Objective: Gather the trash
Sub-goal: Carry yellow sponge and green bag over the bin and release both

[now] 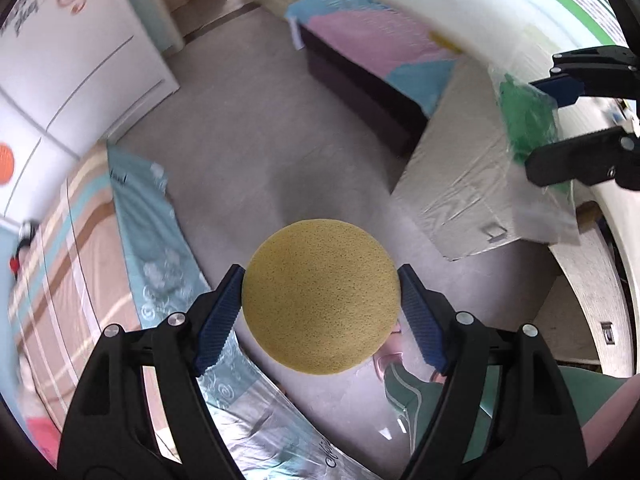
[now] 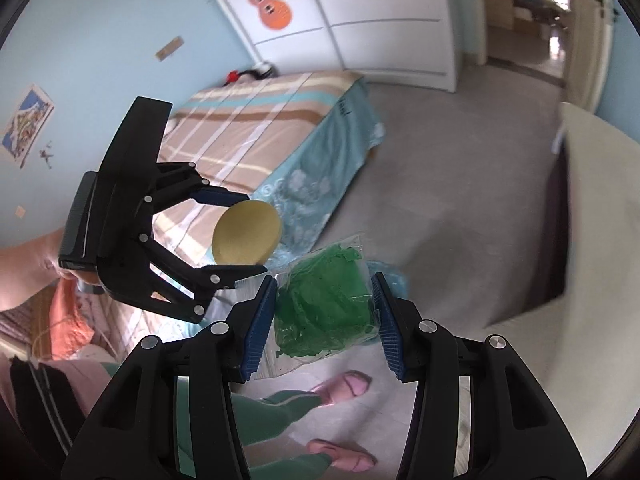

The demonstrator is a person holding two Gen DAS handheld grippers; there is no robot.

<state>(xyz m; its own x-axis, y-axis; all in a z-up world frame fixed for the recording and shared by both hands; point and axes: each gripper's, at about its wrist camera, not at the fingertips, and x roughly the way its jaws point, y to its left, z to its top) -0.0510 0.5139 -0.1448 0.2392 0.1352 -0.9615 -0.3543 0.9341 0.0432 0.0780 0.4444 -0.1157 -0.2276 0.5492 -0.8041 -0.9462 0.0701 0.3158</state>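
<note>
My left gripper (image 1: 320, 286) is shut on a round yellow sponge disc (image 1: 320, 296) and holds it in the air above the grey floor. It also shows in the right wrist view (image 2: 236, 236), with the disc (image 2: 246, 232) between its fingers. My right gripper (image 2: 324, 300) is shut on a clear plastic bag of green shreds (image 2: 324, 308), also held in the air. In the left wrist view the right gripper (image 1: 560, 120) is at the upper right with the green bag (image 1: 528, 116) in it.
A bed with a striped cover (image 2: 256, 120) stands to the left, a low bed with a pink and blue cover (image 1: 372, 48) farther off. A plastic-wrapped cardboard box (image 1: 472, 184) and a desk edge (image 1: 592, 272) are on the right. The person's slippered feet (image 2: 344, 388) stand below.
</note>
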